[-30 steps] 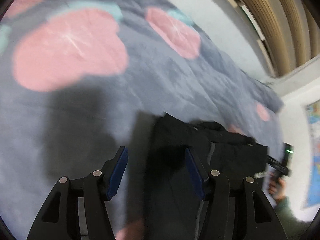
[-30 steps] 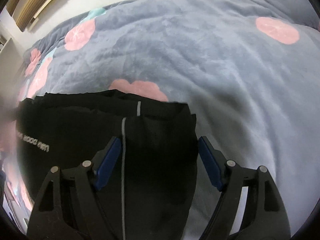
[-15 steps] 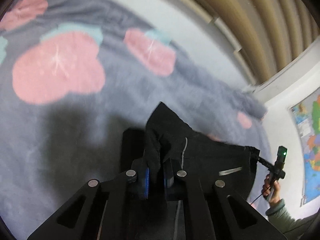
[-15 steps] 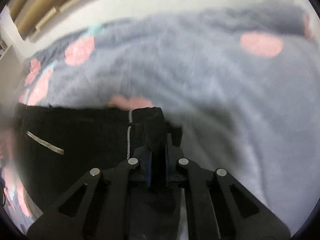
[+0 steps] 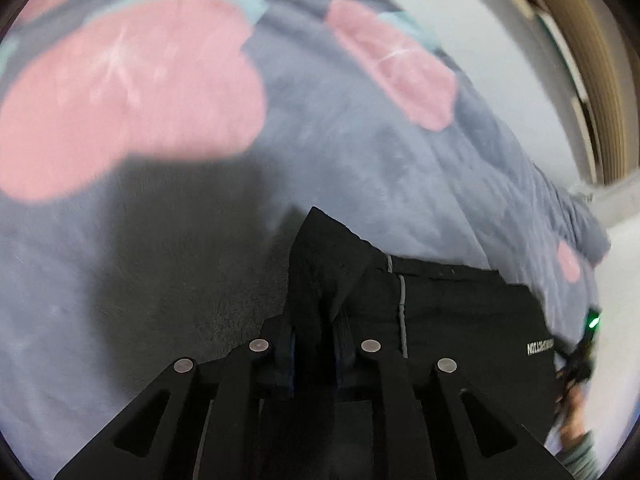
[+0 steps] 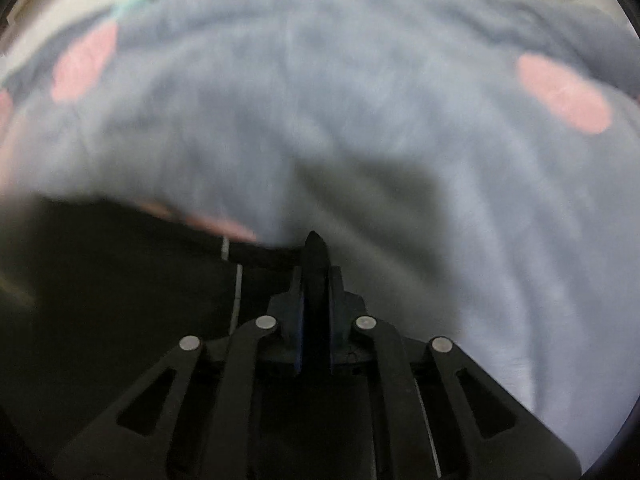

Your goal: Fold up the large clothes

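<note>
A black garment (image 5: pixel 460 320) with a thin grey stripe and white lettering lies on a grey blanket with pink blossoms (image 5: pixel 360 168). My left gripper (image 5: pixel 314 344) is shut on a bunched corner of the garment, which pokes up between the blue pads. In the right wrist view the garment (image 6: pixel 120 288) fills the lower left. My right gripper (image 6: pixel 316 304) is shut on another corner of it, a black peak standing above the pads. The other gripper and the hand holding it (image 5: pixel 580 360) show at the right edge of the left wrist view.
The grey blanket (image 6: pixel 400 120) covers the whole bed. A white wall (image 5: pixel 520 92) and a wooden slatted headboard (image 5: pixel 592 60) lie beyond its far edge.
Both grippers were open over the garment's corners a second ago. They closed on the fabric and have lifted the pinched corners off the blanket. Both views are moving.
</note>
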`<action>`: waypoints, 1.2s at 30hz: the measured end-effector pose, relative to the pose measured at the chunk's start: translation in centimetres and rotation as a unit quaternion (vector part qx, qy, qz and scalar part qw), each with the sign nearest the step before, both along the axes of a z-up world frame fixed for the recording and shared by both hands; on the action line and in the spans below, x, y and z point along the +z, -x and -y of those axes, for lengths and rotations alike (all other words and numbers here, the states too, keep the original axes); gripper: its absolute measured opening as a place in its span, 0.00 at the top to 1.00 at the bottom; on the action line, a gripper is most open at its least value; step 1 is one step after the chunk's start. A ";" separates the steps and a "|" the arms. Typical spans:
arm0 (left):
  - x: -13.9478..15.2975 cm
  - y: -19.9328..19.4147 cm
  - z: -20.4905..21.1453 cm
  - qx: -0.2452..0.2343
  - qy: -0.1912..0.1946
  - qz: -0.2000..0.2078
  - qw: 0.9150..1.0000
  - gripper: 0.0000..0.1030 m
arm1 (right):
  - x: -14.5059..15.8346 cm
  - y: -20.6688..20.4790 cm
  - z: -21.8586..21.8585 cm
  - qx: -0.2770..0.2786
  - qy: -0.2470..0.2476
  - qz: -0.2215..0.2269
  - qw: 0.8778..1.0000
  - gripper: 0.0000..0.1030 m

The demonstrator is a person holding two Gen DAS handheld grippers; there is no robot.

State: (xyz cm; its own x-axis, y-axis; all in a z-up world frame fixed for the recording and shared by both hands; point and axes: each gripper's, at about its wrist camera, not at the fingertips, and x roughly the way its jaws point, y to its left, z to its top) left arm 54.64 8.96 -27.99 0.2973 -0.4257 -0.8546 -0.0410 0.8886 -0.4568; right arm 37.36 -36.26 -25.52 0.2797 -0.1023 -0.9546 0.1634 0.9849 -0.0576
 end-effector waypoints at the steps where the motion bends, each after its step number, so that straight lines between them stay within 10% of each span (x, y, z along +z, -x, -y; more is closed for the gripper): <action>1: -0.2 -0.1 0.0 0.004 0.003 -0.001 1.000 0.84 | -0.5 -0.3 -0.2 -0.002 0.007 -0.004 1.000 0.91; 7: 1.6 0.1 0.6 -0.013 -0.026 0.015 0.999 0.78 | 0.5 -0.6 -0.1 0.001 0.025 -0.013 1.000 0.84; 9: 3.5 0.5 -0.9 0.003 -0.023 0.017 1.000 0.62 | 2.5 0.4 0.7 -0.014 -0.004 0.000 1.000 0.79; 20: 13.2 9.7 -3.0 -0.006 -0.018 0.101 0.995 0.61 | 15.9 11.6 -1.6 -0.025 -0.113 0.124 0.986 0.51; 28: 12.1 20.2 9.0 -0.117 -0.051 0.124 0.984 0.61 | 11.5 15.4 -11.7 0.036 -0.122 0.078 0.989 0.48; 33: 7.1 21.8 13.8 -0.144 -0.060 0.103 0.982 0.61 | 6.9 14.9 -16.1 0.090 -0.035 0.063 0.993 0.47; 36: 2.3 19.8 12.2 -0.102 0.003 0.044 0.994 0.61 | 4.2 14.2 -15.9 0.094 -0.040 0.033 0.994 0.47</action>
State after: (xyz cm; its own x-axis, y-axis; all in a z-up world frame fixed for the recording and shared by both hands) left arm 34.87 -3.23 -25.72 0.2787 -0.4900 -0.8260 0.1801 0.8715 -0.4562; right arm 23.14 -20.37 -21.32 0.3487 0.0332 -0.9366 -0.0235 0.9994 0.0267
